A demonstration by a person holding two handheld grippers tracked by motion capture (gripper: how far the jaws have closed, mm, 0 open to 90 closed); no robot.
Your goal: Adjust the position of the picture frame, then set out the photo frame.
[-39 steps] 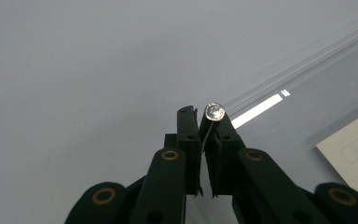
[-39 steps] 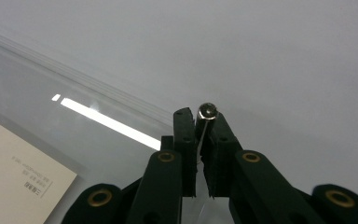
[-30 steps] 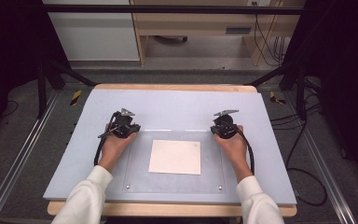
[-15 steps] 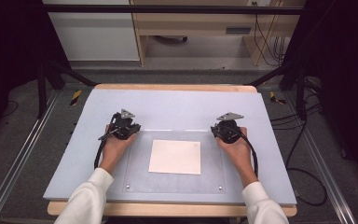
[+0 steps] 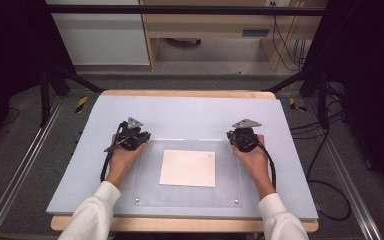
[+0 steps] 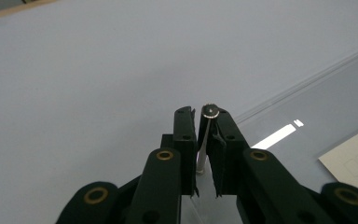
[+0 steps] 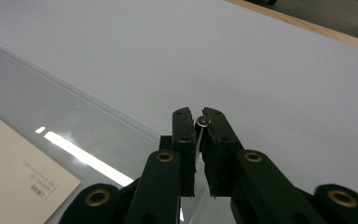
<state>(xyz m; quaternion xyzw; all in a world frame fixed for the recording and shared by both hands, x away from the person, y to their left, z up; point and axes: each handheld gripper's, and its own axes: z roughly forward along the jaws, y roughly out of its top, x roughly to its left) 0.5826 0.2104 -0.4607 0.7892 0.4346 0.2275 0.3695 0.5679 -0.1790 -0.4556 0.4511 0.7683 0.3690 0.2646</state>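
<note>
A clear plastic sheet lies flat on the pale blue mat, with a cream paper at its middle. My left gripper is at the sheet's far left corner. In the left gripper view its jaws stand almost together, pinching a small metal corner stud. My right gripper is at the far right corner. It is shut the same way on another corner stud. The paper's edge shows beside each gripper.
Small metal studs mark the sheet's near corners. The mat rests on a wooden tabletop. Metal frame rails run along both sides, and cables lie on the floor at the right.
My right gripper has shifted slightly toward the person and settled. The left gripper has barely moved. Sheet and paper lie as before.
</note>
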